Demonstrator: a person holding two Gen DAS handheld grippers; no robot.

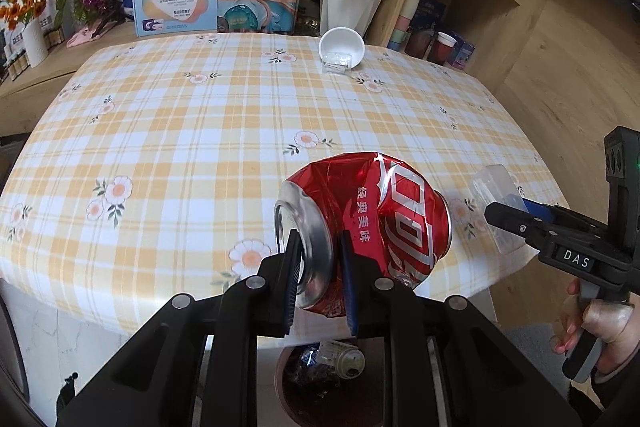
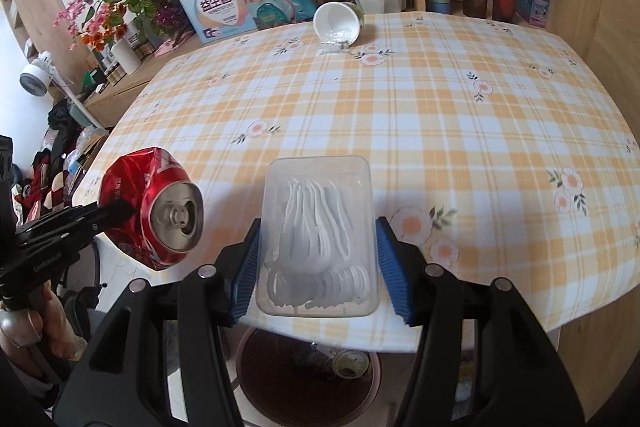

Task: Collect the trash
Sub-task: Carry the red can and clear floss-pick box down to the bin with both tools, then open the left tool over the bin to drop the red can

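Note:
A crushed red soda can (image 1: pixel 384 211) hangs over the table's near edge, with my left gripper (image 1: pixel 320 239) shut on its top end. The right wrist view shows the same can (image 2: pixel 148 203) at the left, its silver top facing me. My right gripper (image 2: pixel 318 227) is shut on a clear plastic box (image 2: pixel 316 187) of white floss picks, both blue pads pressed to its sides. In the left wrist view the right gripper (image 1: pixel 496 211) sits at the right edge, still gripping the box (image 1: pixel 494 183). Below the table edge stands a brown bin (image 2: pixel 240 359) with some trash inside.
The table has a yellow plaid cloth (image 2: pixel 440 107). A white cup (image 2: pixel 336 19) lies tipped over at the far side with a clear wrapper (image 2: pixel 336 41) at its mouth. Behind are boxes, flower pots and wooden shelves. A person's hand (image 1: pixel 600 323) holds the right gripper's handle.

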